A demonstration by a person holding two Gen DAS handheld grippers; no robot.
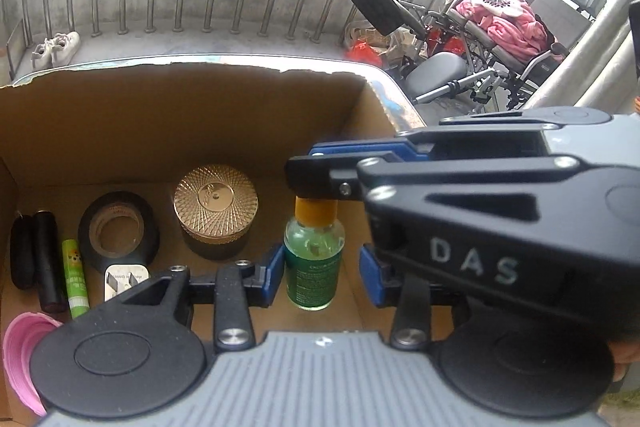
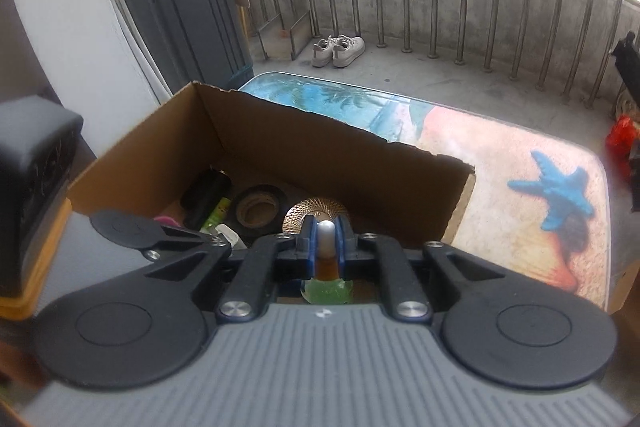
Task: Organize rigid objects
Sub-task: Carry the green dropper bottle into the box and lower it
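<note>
"DAS" in pale letters on the right tongs' [image 1: 316, 171] black housing.

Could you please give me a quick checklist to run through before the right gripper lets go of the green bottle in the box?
1. Right gripper shut on the cap of the green bottle: ok.
2. Bottle upright: ok, it stands vertical in the left wrist view.
3. Bottle base resting on the floor of the cardboard box: cannot tell, the left gripper's body hides the base.
4. Left gripper open, its fingers flanking the bottle with a gap on the right side: ok.
5. Clear of the gold round tin: ok, a gap shows between them.
6. Tape roll and glue stick lie apart to the left: ok.
</note>
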